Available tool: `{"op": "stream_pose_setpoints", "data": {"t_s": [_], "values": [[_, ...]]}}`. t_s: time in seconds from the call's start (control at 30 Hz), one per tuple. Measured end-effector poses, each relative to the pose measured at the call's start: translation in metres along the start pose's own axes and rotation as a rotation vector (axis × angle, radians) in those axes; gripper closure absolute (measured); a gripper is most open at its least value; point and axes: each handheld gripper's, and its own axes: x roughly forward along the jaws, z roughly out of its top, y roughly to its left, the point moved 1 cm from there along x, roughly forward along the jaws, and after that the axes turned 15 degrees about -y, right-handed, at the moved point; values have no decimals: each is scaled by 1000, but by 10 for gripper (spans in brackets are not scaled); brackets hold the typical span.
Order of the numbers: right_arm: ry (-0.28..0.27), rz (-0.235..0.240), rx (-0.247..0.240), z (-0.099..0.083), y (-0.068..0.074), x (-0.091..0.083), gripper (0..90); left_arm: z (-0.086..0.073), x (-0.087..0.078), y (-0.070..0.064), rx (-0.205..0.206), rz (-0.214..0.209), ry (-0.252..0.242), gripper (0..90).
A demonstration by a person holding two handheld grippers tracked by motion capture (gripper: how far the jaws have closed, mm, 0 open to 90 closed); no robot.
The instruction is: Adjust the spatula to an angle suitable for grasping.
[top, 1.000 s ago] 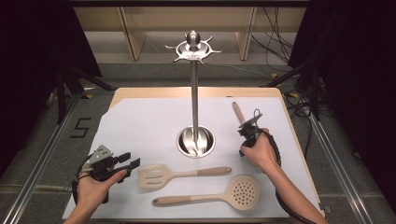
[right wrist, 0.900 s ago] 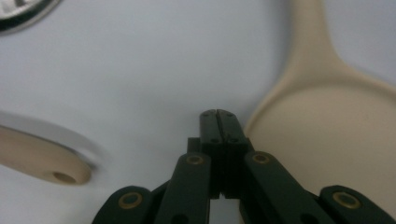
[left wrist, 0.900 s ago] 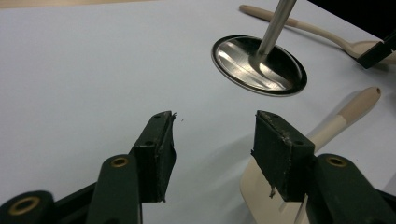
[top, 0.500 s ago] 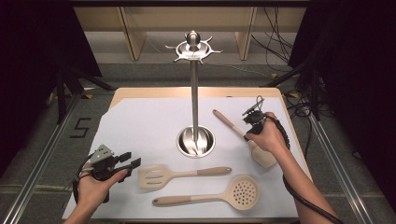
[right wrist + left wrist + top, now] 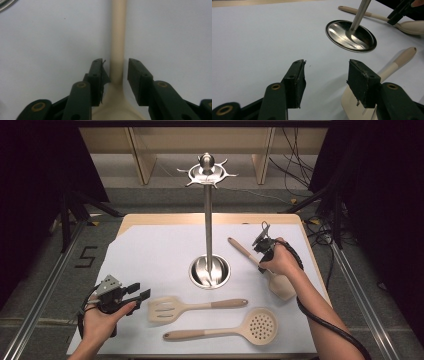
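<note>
The right hand-held gripper (image 5: 115, 72) has its jaws a little apart around the neck of a spoon (image 5: 117, 50), which lies flat on the counter (image 5: 150, 250) beside the tall metal stand (image 5: 208, 215). It looks just set down or about to be grabbed. The left hand-held gripper (image 5: 325, 82) is wide open and holds nothing. Nothing hangs on the stand yet. I count three tools: one spoon, one slotted turner (image 5: 190, 307) and one skimmer (image 5: 235, 330).
</note>
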Motion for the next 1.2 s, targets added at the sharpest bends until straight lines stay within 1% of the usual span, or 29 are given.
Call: {"op": "stream_pose_setpoints", "data": {"t_s": [0.03,0.07,0.1,0.13,0.17,0.2,0.23,0.27,0.3,0.4,0.57,0.6,0.63,0.67,0.7,0.73,0.77,0.8,0.83,0.87,0.9,0.93,1.0,1.03,1.07,1.1,1.13,1.17,1.2], "values": [[10,5,1,0,1,1,700,0,0,0,-2,2,-1,465],[30,10,26,2,3,2,712,0,0,0,-1,1,0,465],[21,13,-3,1,2,6,714,0,0,0,1,6,3,465],[20,-4,-20,2,2,8,733,0,0,0,3,2,4,465],[20,-4,-20,2,2,8,733,0,0,0,5,2,5,465],[38,-3,11,3,3,7,755,0,0,0,5,-2,3,465],[30,-2,-13,3,1,7,780,0,0,0,4,-3,4,465],[31,-4,13,2,1,7,784,0,0,0,6,-2,5,465],[25,-3,-1,2,-1,8,785,0,0,0,7,2,7,465],[23,0,2,2,-1,8,787,0,0,-1,0,2,1,465],[6,4,5,-1,0,6,789,0,0,0,6,-1,3,465],[-22,19,12,-3,1,4,790,0,0,0,6,0,3,465],[-22,19,12,-3,1,4,790,0,0,0,6,0,3,465],[-55,19,9,-7,2,0,790,0,0,0,6,1,2,465],[-55,19,9,-7,2,0,790,0,0,0,4,2,1,465],[-84,10,-12,-9,2,-3,790,0,0,0,4,3,0,465],[-123,9,12,-14,4,-11,791,0,-1,-1,6,5,0,465],[-123,9,12,-14,4,-11,791,0,-1,-1,8,10,-1,465],[-196,17,25,-21,5,-19,791,0,0,-1,8,8,-3,465],[-196,17,25,-21,5,-19,791,1,0,-1,10,9,-3,465],[-223,34,47,-27,5,-30,791,1,0,-1,10,9,-4,465],[-223,34,47,-27,5,-30,791,1,0,-1,12,10,-3,465],[-270,25,70,-36,6,-38,791,1,1,-1,12,12,-8,465],[-302,4,68,-40,6,-41,791,2,1,-1,12,12,-10,466],[-347,24,77,-44,8,-47,791,2,1,-1,13,12,-10,466],[-376,25,90,-48,8,-51,791,3,1,-1,13,10,-14,466],[-409,28,80,-52,7,-54,791,3,2,-1,13,8,-18,466],[-428,23,98,-56,8,-59,791,4,2,-2,6,12,-29,467],[-454,27,99,-60,9,-62,791,4,2,-3,3,18,-27,467]]}}
